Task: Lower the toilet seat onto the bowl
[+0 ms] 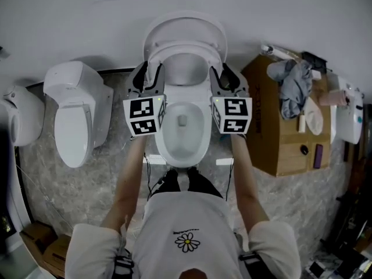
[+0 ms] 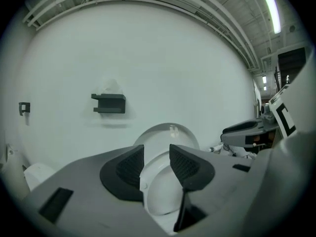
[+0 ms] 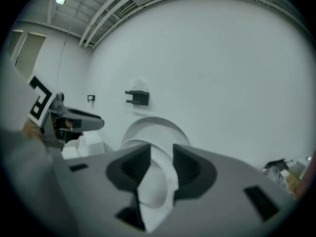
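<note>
left gripper point(image 1: 150, 77) and right gripper point(image 1: 224, 75): jaws stand apart, each straddling one side edge of the raised toilet seat point(image 1: 185, 50) above the bowl point(image 1: 165, 138).

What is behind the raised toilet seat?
The upright lid stands behind the toilet seat, with the white wall beyond. The seat covers the lid's lower part.

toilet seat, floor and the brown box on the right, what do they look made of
The toilet seat looks like smooth, glossy white moulded plastic, thin at the edge. The floor shows grey veining, so marble-effect tile or stone. The box is matte brown with folded edges, probably cardboard.
</note>
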A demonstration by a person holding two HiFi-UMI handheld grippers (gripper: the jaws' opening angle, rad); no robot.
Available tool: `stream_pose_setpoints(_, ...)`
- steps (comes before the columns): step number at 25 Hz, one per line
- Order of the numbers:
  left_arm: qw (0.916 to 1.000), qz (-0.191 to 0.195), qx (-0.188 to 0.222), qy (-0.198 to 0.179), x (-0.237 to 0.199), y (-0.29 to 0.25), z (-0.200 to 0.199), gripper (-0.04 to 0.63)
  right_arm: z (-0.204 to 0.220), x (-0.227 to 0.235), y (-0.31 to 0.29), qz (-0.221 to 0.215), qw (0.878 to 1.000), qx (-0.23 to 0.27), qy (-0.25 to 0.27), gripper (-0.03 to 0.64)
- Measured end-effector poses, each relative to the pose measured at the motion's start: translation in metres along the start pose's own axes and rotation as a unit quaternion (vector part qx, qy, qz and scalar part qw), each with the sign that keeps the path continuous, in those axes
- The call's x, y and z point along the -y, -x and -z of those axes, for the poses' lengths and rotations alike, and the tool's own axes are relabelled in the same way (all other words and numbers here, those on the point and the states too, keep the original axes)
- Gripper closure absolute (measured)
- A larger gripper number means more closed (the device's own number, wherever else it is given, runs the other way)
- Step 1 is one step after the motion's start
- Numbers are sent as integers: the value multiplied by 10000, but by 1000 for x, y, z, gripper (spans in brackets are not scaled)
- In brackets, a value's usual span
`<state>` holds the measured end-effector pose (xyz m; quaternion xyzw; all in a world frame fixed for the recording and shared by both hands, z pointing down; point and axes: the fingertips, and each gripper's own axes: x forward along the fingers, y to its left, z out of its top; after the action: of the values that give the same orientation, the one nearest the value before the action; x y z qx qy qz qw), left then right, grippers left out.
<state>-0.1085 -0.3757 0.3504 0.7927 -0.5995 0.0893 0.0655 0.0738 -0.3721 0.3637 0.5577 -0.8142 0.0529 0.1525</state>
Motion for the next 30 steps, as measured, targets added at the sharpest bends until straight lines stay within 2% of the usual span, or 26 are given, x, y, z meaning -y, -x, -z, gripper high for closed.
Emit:
stream_pose_setpoints(6,9983,-218,-467,-288,-18,-65,32,419,20,21,-65,105,9984,-471,279,476)
stream_pose_setpoints(11,9950,-202,-951,-212,-23,-98,61,396,46,30,-102,137,9956,-845,390,469)
stream_pose_setpoints(17,9933,-192,-1121,-191,-29,-116,76,396,60,35,-123,253,9931,-1032,496,469)
stream_pose_setpoints(20,9921,-127,-1221,-238,-27,-121,80,444,63,34,-131,288,9918,-1099,592,469)
stream_pose_setpoints(22,9914,-138,-1269,-279,-28,-123,81,451,66,34,-134,342,9906,-1147,659,472)
stream_pose_setpoints(30,9916,-100,-1275,-213,-28,-124,81,453,65,37,-134,480,9919,-983,648,495)
